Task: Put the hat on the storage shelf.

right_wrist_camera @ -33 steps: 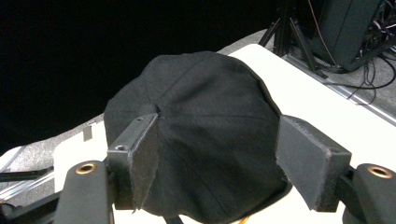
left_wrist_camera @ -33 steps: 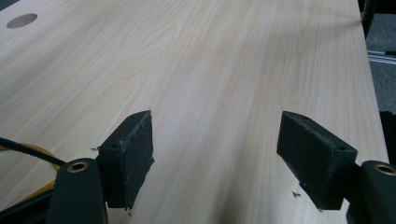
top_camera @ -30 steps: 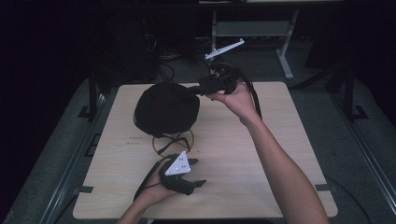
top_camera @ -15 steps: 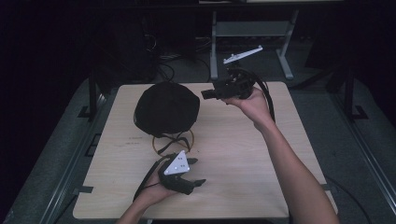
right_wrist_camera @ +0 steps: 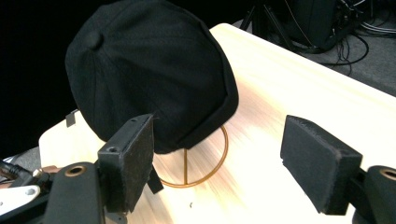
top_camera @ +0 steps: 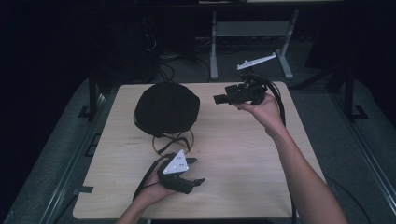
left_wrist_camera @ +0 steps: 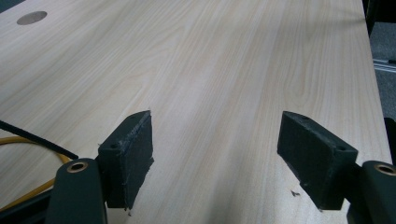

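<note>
A black cap [top_camera: 166,109] sits on a gold wire stand [top_camera: 173,140] at the back left of the wooden table [top_camera: 233,154]. My right gripper [top_camera: 218,99] hovers to the right of the cap and points left at it. Its jaws have just been opening, and nothing is between them. In the right gripper view the cap [right_wrist_camera: 149,70] and the ring of the stand [right_wrist_camera: 205,163] lie beyond the open gripper [right_wrist_camera: 219,158]. My left gripper [top_camera: 196,171] rests near the front edge, below the cap. It stands open over bare table [left_wrist_camera: 210,60], as the left gripper view [left_wrist_camera: 219,154] shows.
A grey metal frame [top_camera: 252,32] and loose cables [top_camera: 163,60] stand on the dark floor behind the table. A round hole [left_wrist_camera: 31,17] marks the tabletop. A black strap and a yellow wire [left_wrist_camera: 18,140] lie by the left jaw.
My right hand has drawn back to the right, away from the cap, and sunk a little. The left hand and the cap have not moved.
</note>
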Action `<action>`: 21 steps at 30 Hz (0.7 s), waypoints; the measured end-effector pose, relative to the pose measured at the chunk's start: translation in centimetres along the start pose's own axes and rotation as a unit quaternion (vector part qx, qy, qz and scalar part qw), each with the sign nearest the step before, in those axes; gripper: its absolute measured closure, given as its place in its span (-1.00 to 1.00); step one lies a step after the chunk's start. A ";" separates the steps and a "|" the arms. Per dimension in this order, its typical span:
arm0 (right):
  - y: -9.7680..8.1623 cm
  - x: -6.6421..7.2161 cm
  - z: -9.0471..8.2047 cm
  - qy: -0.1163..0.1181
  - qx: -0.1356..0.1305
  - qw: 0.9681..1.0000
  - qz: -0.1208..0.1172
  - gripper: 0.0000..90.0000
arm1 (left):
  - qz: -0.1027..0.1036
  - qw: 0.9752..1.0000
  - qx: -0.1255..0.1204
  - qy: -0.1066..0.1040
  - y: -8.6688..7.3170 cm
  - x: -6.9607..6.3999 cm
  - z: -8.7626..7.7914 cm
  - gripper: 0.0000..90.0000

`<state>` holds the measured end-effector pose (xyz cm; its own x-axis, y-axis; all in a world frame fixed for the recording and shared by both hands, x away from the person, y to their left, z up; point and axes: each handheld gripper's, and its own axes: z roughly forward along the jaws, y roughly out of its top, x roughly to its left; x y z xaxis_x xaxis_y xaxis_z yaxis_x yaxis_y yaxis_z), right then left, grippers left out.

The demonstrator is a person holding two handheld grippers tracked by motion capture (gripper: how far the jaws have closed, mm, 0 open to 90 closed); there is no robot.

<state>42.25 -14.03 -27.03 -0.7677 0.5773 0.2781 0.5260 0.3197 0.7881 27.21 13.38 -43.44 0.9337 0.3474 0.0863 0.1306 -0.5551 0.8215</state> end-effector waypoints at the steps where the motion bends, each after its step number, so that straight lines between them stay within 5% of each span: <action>1: -0.2 -0.1 -0.2 -0.001 0.000 1.000 -0.001 -0.44 | 0.000 1.000 0.000 0.000 0.0 0.0 0.0 -0.42; 21: -3.8 -2.0 -2.2 -0.014 0.000 1.000 0.018 -0.46 | -0.007 1.000 -0.001 0.002 -0.1 0.1 0.0 -0.42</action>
<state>40.95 -18.06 -29.33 -0.7372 0.6100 0.2905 0.5536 0.2988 0.7773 27.27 13.47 -43.47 0.9307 0.3574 0.0777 0.1420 -0.5488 0.8238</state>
